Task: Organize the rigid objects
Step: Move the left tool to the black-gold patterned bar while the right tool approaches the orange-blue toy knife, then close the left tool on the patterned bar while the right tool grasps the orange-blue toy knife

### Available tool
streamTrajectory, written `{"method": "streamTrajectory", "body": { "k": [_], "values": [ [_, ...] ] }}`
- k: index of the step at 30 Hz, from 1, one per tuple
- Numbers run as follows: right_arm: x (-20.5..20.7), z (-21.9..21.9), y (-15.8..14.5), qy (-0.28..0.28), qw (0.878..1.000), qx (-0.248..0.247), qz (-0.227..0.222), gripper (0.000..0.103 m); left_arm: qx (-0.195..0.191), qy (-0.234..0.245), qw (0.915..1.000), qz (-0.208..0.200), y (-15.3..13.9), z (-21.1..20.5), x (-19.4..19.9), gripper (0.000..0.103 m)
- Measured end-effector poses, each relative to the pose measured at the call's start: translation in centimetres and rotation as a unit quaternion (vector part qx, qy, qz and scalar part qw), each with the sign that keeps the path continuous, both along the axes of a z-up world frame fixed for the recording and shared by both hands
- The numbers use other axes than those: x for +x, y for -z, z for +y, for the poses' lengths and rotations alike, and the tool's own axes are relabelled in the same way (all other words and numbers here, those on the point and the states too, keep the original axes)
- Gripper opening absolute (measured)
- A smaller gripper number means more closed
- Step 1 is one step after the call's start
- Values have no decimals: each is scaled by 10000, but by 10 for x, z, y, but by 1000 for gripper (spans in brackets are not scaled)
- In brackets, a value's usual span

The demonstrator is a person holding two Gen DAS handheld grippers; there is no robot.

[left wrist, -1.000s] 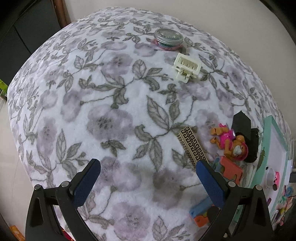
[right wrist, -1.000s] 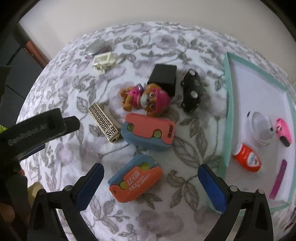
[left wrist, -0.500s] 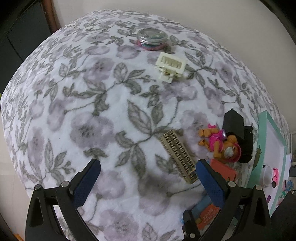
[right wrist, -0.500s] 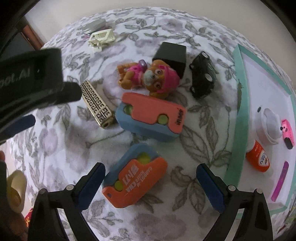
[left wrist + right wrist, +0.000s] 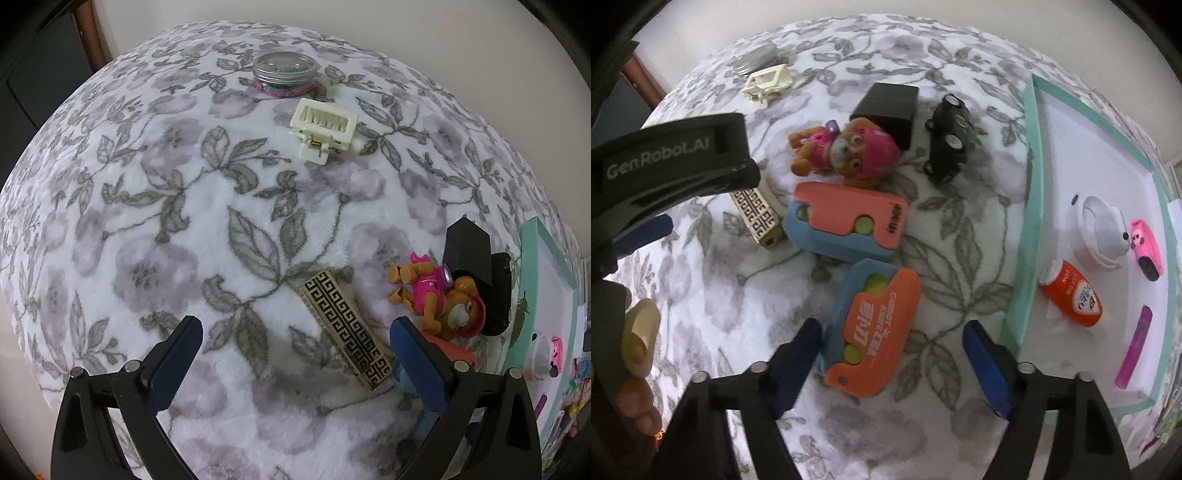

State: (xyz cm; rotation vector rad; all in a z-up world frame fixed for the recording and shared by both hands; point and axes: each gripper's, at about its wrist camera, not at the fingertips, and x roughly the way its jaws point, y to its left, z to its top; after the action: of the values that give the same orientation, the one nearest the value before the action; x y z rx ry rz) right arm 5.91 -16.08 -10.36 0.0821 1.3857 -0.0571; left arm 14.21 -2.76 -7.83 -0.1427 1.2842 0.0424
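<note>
My left gripper [image 5: 293,356] is open and empty, its fingers on either side of a gold-and-black patterned bar [image 5: 345,328], which also shows in the right wrist view [image 5: 757,218]. My right gripper [image 5: 892,350] is open, straddling an orange-and-blue carrot-knife toy [image 5: 875,328]. A second pink-and-blue knife toy [image 5: 849,223], a pink dog figure [image 5: 846,151], a black box [image 5: 886,107] and a dark toy car [image 5: 949,138] lie beyond. A cream hair clip [image 5: 323,129] and a round tin [image 5: 284,72] sit far back.
A mint-rimmed white tray [image 5: 1030,206] at the right holds a white round case [image 5: 1102,230], an orange bottle [image 5: 1071,297], a pink item [image 5: 1147,245] and a purple stick [image 5: 1136,345]. Everything rests on a floral blanket [image 5: 166,221]. The left gripper's body [image 5: 672,162] crosses the right view.
My left gripper has moved forward and right, bringing the patterned bar between its fingers. My right gripper has dropped closer over the orange knife toy.
</note>
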Motion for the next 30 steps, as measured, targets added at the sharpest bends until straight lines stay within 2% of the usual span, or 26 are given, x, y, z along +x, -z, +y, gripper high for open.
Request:
{"method": "streamTrajectory", "body": {
  "k": [1,4,9,15,22,24,30],
  "values": [
    [0,-2,0,22,10000,-23,22,72,6,24,10000,1,2,-2,3,100],
    [-4,-10,0,57,10000,-28,49,69,64,133,9999,18,5,-8,5,76],
    [-4,-20,-1,107,9999,68,43,60,74,237,9997,-6,7,-13,7,74],
    [-1,-34,-1,216,9997,112,42,51,117,414,9991,-27,5,-20,4,64],
    [2,-45,-5,262,9995,137,60,50,145,672,9975,168,12,-44,4,63],
    [3,-50,-4,256,9996,138,66,50,66,633,9978,194,12,-46,4,60],
    [7,-49,-3,253,9996,137,68,45,-105,697,9971,293,11,-50,1,39]
  ]
}}
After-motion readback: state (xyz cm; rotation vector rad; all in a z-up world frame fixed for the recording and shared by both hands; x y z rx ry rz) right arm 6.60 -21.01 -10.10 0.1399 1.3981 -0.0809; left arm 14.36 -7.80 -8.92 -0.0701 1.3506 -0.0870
